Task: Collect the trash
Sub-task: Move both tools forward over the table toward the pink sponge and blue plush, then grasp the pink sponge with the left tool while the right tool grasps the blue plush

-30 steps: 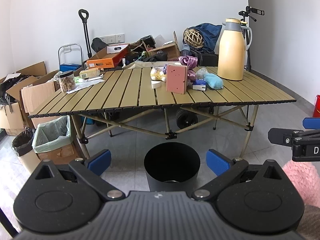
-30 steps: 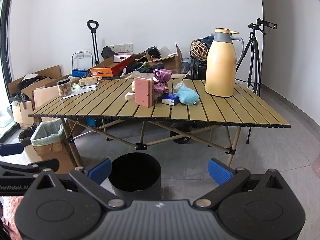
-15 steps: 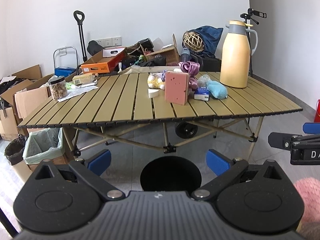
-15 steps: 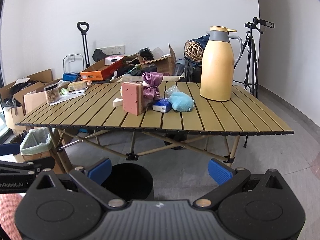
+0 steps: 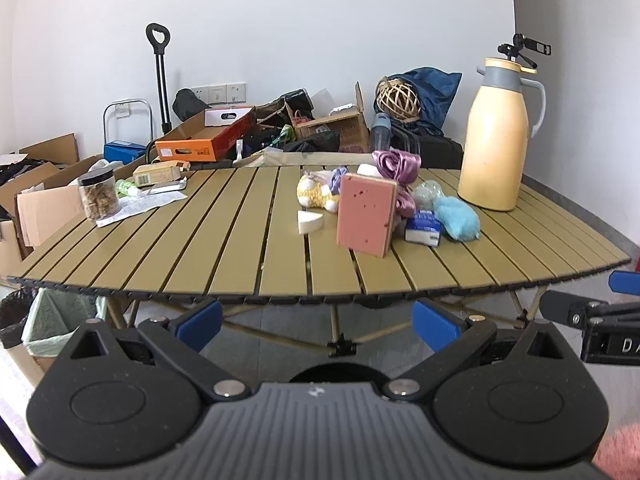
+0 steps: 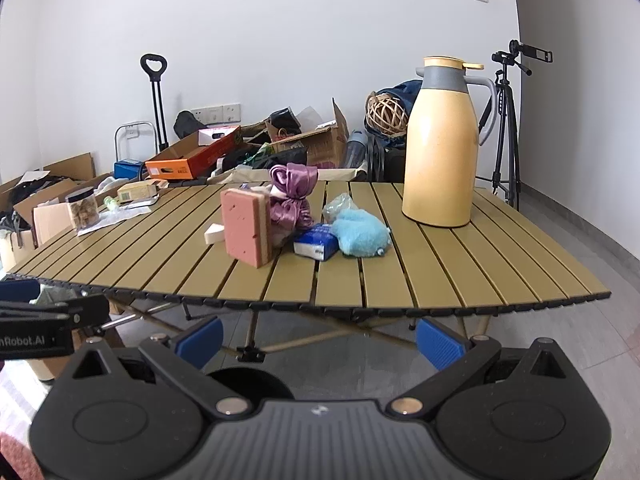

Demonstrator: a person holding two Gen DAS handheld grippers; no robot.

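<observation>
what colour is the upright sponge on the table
Pink, with a yellowish layer on one side; the sponge shows both best in the right wrist view.

Sponge (image 5: 366, 216) mid-table (image 5: 224, 248), jug (image 5: 494, 140) behind-right, jar (image 5: 99, 197) far left.

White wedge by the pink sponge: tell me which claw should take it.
Left, probably. The white wedge lies nearly straight ahead of the open left claw; from the right claw it sits off left, partly behind the pink sponge.

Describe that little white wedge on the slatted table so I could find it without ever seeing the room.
Start at the tall yellow thermos jug on the slatted folding table, then move to the clutter beside it, where a pink sponge block stands upright. The white wedge lies flat on the slats beside that sponge, near a yellow plush toy. It is the only plain white, triangular piece.
</observation>
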